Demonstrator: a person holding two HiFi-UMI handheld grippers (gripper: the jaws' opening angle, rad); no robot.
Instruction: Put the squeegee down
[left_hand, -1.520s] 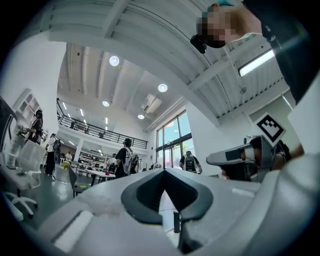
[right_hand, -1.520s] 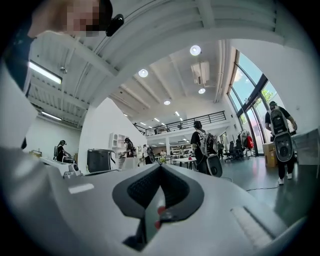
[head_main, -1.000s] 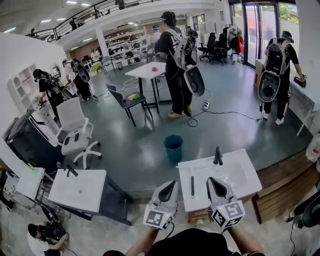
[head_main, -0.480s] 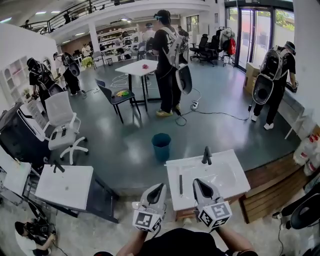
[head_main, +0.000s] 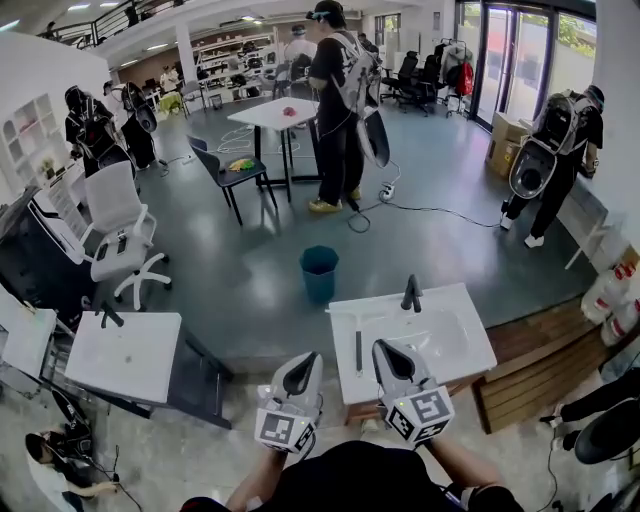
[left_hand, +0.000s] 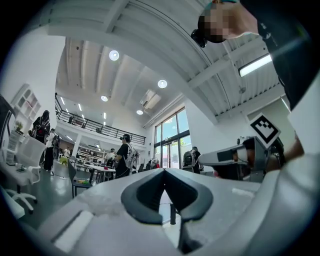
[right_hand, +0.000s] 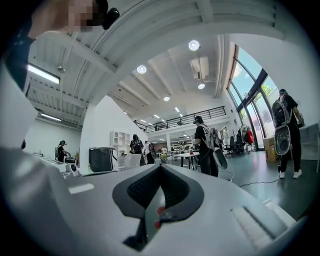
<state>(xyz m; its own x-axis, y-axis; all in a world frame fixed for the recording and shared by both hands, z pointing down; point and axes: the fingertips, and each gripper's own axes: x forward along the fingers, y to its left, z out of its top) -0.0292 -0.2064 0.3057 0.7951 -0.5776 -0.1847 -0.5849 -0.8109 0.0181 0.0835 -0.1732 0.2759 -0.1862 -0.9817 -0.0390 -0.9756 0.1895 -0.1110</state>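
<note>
The squeegee (head_main: 358, 348) lies flat on the white sink top (head_main: 470, 345), its black handle pointing toward me and its blade at the far end. My left gripper (head_main: 306, 358) hovers off the sink's near left corner, shut and empty. To the right of the handle, my right gripper (head_main: 381, 347) hangs over the sink's front edge, also shut with nothing in it. In the left gripper view the jaw tips (left_hand: 164, 170) meet. The right gripper view shows the same of its tips (right_hand: 161, 166). Neither gripper touches the squeegee.
A black faucet (head_main: 411, 293) stands at the sink's back edge. A blue bin (head_main: 319, 272) sits on the floor beyond it. Another white sink unit (head_main: 120, 355) stands to the left, with a person crouched below it (head_main: 50, 450). Several people stand farther off.
Both grippers have drifted a little to the left against the sink, so the right one is nearer the handle. The squeegee has stayed where it lay. Both grippers remain shut.
</note>
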